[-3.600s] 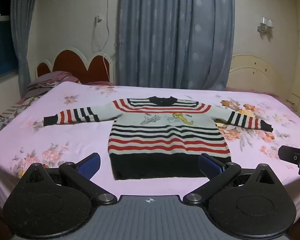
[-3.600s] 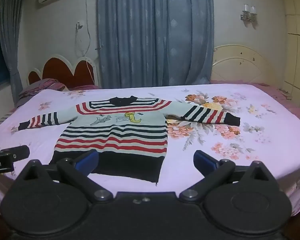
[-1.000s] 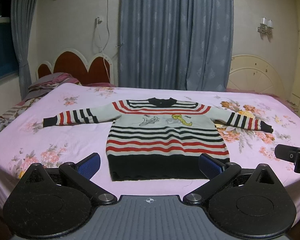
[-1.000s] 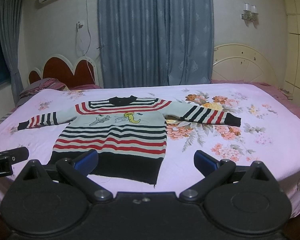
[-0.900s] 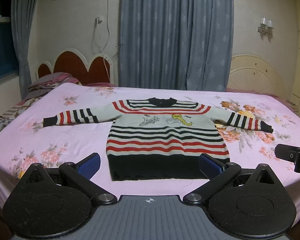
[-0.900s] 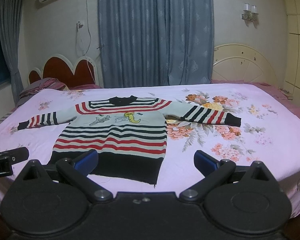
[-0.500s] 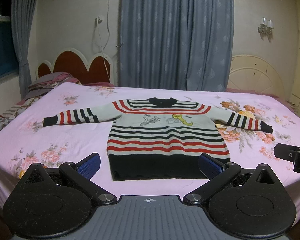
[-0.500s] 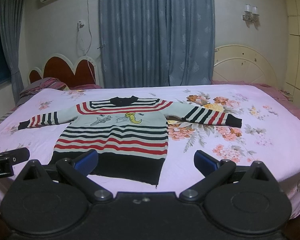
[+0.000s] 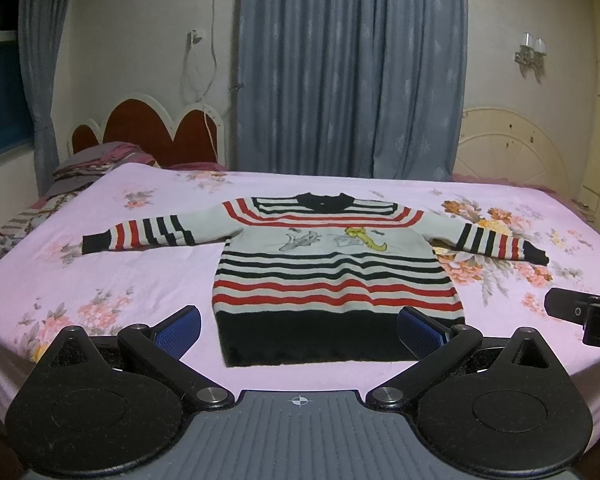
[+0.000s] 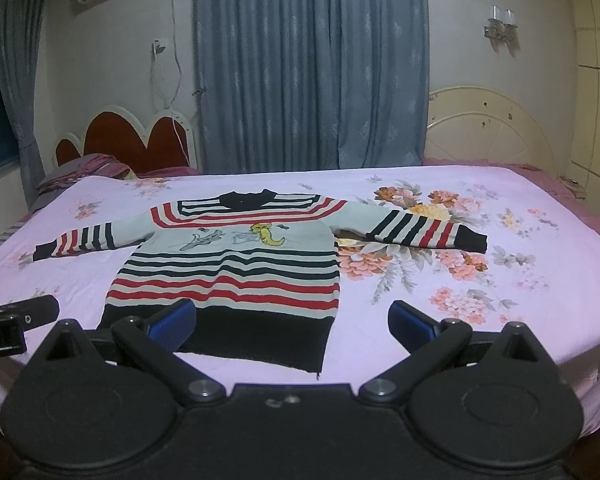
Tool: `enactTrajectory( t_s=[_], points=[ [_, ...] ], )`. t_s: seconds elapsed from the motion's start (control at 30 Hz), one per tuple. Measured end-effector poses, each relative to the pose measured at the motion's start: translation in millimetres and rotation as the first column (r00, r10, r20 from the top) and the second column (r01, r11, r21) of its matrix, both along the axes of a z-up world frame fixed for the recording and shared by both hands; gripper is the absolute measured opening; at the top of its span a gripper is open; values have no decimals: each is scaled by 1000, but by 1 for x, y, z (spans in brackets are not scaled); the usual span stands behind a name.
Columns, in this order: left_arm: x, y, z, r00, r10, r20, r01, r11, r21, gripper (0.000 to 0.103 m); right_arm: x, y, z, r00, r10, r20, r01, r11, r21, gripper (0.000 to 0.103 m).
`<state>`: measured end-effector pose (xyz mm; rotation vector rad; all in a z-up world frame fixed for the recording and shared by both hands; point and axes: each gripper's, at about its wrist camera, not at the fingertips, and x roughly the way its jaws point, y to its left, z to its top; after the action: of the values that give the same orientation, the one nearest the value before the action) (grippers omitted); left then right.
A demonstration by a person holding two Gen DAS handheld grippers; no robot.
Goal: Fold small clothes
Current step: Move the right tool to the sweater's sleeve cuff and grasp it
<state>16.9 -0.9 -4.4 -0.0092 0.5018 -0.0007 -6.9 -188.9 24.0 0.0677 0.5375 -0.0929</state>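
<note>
Both blue-padded fingers (image 9: 178, 330) of the left gripper (image 9: 299, 330) stand wide apart in the left wrist view, holding nothing and poised short of the near edge of the bed (image 9: 100, 264). Straight ahead at twelve o'clock, the striped sweater (image 9: 332, 276) lies flat and face up on the pink floral sheet, its black hem nearest the camera and its collar at the far end. One sleeve (image 9: 148, 234) reaches out toward ten o'clock, the other (image 9: 496, 242) toward two o'clock. At three o'clock, the tip of the right gripper (image 9: 580, 314) pokes into frame, well apart from the cloth.

From the right wrist view, the right gripper (image 10: 292, 322) is likewise spread open and empty. Its left finger (image 10: 172, 320) overlaps the hem in the picture, though whether it touches the knit cannot be told. The sweater (image 10: 228, 272) sits at about eleven o'clock here, with the right sleeve (image 10: 420, 230) stretching toward one o'clock across the printed flowers. Part of the left gripper (image 10: 16, 320) shows at nine o'clock.

Nothing is folded yet. The knit looks soft, thick and light, so it should sag and drape once lifted instead of holding its shape, and it will likely cling a little to the sheet. Sensible places to pinch are the black cuffs, to bring each sleeve across the chest, or the two hem corners, to carry the bottom up toward the collar. A shallow pinch may drag the sheet along.
</note>
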Motion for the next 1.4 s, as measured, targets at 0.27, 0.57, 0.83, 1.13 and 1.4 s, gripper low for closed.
enactTrajectory(
  t_s=[0.27,0.57,0.83,1.13,1.4],
  points=[
    [41,-1,-8,1000,-18,-16,18,1000,0,103,35,-7,-8,999,-28,-15,28,1000,3,102],
    [123,2,-19,998,-42,-38,42,999,-17,103,100,-7,-20,998,-58,-38,58,998,-19,102],
    [198,2,-19,992,-107,-63,107,994,-3,103,156,-11,-22,990,-133,-44,133,991,-20,102],
    [264,-22,-34,985,-111,-134,118,992,45,103,199,-38,-32,977,-202,-71,200,979,-34,102],
    [314,-67,-50,978,-94,-186,110,991,79,103,246,-93,-55,967,-226,-115,226,974,-17,102]
  ],
)
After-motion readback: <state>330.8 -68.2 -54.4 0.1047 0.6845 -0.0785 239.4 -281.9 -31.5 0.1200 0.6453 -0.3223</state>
